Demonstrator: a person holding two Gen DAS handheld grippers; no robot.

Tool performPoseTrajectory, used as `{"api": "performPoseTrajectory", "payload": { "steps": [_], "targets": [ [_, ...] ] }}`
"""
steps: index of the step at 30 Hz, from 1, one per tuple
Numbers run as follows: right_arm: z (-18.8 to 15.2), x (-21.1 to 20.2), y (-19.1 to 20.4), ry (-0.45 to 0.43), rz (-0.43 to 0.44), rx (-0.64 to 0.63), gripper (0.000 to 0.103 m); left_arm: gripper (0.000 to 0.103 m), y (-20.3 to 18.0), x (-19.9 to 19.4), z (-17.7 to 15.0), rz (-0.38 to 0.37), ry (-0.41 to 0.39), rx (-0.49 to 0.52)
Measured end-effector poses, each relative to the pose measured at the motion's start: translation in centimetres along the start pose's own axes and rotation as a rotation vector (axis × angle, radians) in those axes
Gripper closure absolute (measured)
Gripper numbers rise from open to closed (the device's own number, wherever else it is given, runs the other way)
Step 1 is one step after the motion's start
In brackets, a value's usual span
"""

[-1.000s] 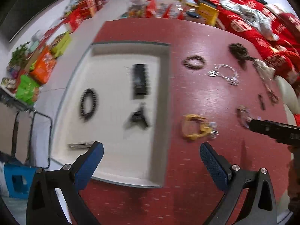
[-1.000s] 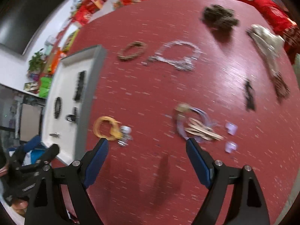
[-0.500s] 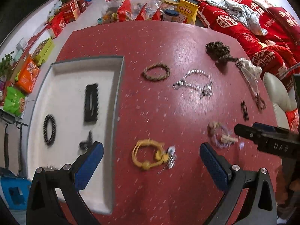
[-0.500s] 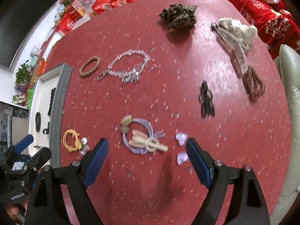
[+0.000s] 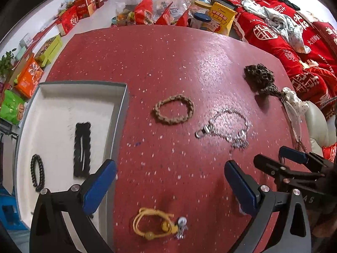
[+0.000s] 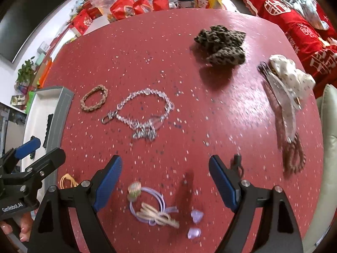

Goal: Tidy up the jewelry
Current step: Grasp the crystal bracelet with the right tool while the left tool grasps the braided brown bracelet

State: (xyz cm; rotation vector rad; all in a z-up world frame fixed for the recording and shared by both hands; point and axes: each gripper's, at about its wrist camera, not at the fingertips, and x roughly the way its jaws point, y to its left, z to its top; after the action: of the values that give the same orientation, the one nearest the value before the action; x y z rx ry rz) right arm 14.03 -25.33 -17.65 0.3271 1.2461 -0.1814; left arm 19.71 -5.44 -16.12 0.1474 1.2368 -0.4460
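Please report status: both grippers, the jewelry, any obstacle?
Left gripper open, empty. Right gripper open, empty. Silver chain bracelet on red table, outside tray. No obstacle.

Home living room, lived-in and cluttered. Landmark: the red speckled bench [image 5: 168, 67], low like a coffee table. Beyond its far edge, a pile of red snack bags [image 5: 147, 12], a yellow carton [image 5: 221, 19] and a blue-lidded jar [image 5: 199, 21]. Off its left side, pale floor lined with gift boxes [image 5: 72, 20], orange and green food packs [image 5: 29, 78] and a small potted plant [image 6: 26, 71]; a dark TV-like screen [image 6: 31, 19] on the wall above. Off its right side, a sofa under red printed throws [image 5: 273, 40] with crumpled clothes [image 5: 280, 21] on top and a cream cushion [image 6: 328, 126] nearer.
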Motion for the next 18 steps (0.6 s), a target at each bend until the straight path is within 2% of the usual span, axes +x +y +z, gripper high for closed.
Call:
{"api": "performPoseTrajectory", "payload": {
  "steps": [6, 10, 15, 18],
  "targets": [
    [0.7, 1.7, 0.6, 0.012, 0.011, -0.033, 0.018, 0.000, 0.2, 0.9, 0.4, 0.008, -0.002, -0.024],
    [0.8, 3.2, 1.0, 0.025, 0.014, -0.024, 0.036, 0.000, 0.5, 1.1, 0.4, 0.008, -0.008, -0.035],
    [1.0, 3.1, 2.1, -0.020, -0.025, -0.040, 0.047, 0.000, 0.6, 1.6, 1.1, -0.017, -0.014, -0.046],
    [1.0, 3.2, 2.6, -0.050, -0.070, -0.060, 0.063, 0.000, 0.3, 1.9, 1.8, -0.028, -0.020, -0.052]
  ]
}}
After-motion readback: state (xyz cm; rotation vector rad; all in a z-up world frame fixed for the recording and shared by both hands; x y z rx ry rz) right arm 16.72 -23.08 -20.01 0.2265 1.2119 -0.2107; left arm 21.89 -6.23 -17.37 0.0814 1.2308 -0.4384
